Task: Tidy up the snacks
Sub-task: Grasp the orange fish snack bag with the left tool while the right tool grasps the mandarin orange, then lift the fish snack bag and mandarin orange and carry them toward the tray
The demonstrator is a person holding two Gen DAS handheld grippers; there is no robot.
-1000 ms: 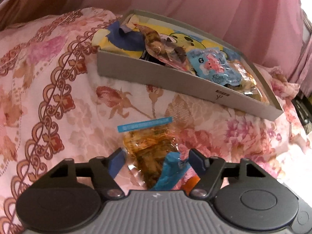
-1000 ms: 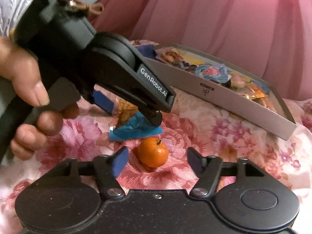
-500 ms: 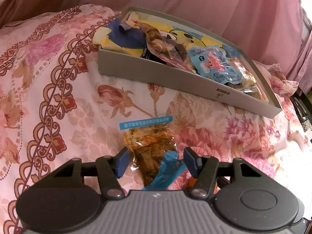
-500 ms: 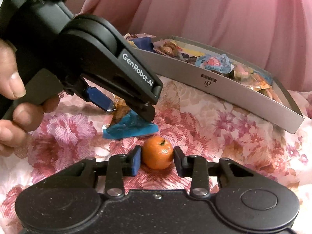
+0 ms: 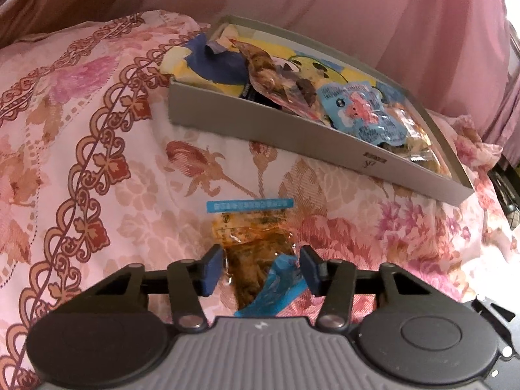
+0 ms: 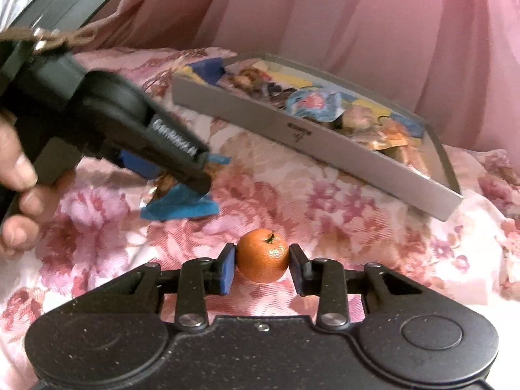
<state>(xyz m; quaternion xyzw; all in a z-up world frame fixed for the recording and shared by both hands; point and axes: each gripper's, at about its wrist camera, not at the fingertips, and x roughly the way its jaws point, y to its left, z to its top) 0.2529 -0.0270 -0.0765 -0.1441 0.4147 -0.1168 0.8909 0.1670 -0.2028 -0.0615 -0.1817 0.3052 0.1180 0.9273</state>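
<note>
While your right gripper (image 6: 261, 265) sits nearest its camera, its fingers are pressed against both sides of a small orange mandarin (image 6: 262, 256), which rests on or just above the floral bedspread (image 6: 341, 227); which of the two cannot be told. To the left, your left gripper (image 5: 260, 268) has its fingers partly apart, flanking a clear snack packet (image 5: 252, 247) of brown food with blue ends. They look close to its edges, but contact cannot be made out. The packet's long axis runs away from the fingers, toward the box, so they straddle its narrow width. A hand (image 6: 16, 175) holds that gripper's handle, cut off at the frame edge.

Further off, ahead of both grippers and slightly right, a shallow grey box (image 6: 292, 136) lies tilted on the bedspread, already holding mixed snack packets. Your right gripper is the nearer to it. Behind hangs a pink curtain (image 6: 357, 16). The left gripper is motion-blurred in the right view, and the packet's near end is hidden beneath its body.
</note>
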